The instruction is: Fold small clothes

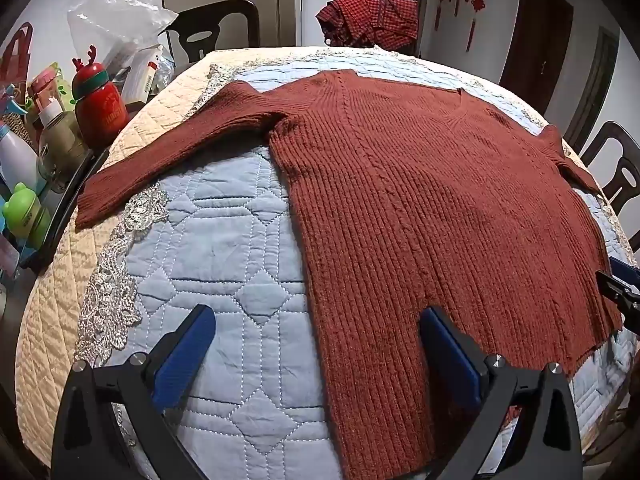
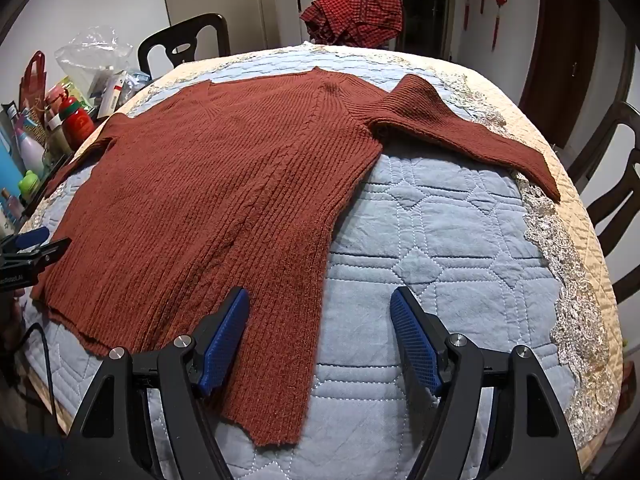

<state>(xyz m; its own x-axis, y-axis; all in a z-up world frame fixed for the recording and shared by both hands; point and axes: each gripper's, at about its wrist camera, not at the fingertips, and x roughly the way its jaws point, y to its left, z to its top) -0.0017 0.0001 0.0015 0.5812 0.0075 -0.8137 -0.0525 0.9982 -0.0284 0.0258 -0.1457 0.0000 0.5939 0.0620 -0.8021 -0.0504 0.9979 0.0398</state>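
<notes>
A rust-brown ribbed knit sweater (image 1: 420, 200) lies flat and spread out on a blue quilted cover (image 1: 224, 248), both sleeves stretched sideways; it also shows in the right wrist view (image 2: 208, 184). My left gripper (image 1: 316, 344) is open and empty, hovering over the sweater's lower left hem corner. My right gripper (image 2: 320, 328) is open and empty, over the lower right hem corner. Each gripper shows at the edge of the other's view: the right gripper (image 1: 620, 288) and the left gripper (image 2: 28, 248).
Bottles, a red reindeer-cap flask (image 1: 98, 108) and a plastic bag (image 1: 116, 20) crowd the left side. A red checked cloth (image 1: 368, 20) lies at the far edge. Dark chairs (image 1: 218, 28) stand around the table; lace trim (image 2: 576, 280) borders the cover.
</notes>
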